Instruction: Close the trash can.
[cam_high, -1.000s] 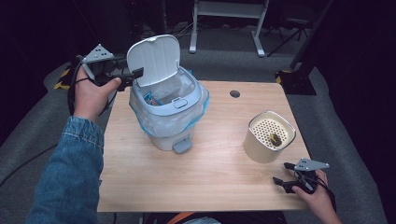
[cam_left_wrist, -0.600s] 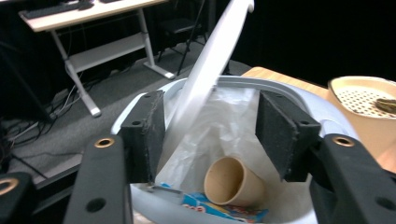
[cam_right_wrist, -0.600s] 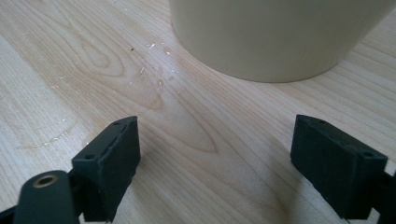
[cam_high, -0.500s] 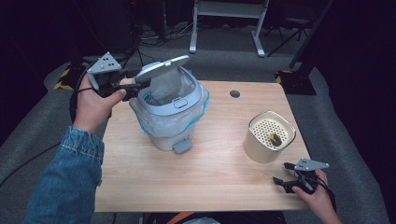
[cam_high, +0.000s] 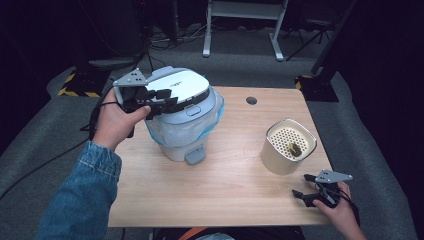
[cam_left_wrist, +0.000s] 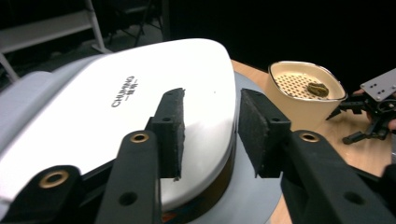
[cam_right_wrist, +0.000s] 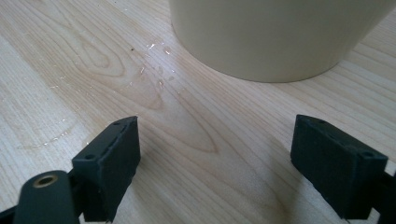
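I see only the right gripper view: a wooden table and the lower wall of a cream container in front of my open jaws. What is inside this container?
Observer: The cream container has a perforated insert near its top, and one small olive-brown piece lies on it.
Operator: Where is the left gripper working?
Observer: The left gripper is at the white lid of the lined bin, and the lid lies down on the bin.
Operator: Does it hold the lid?
Observer: I think not. Its jaws have just been closing and stand partly apart. The lid's edge shows in the gap, but no pad seems to press on it.
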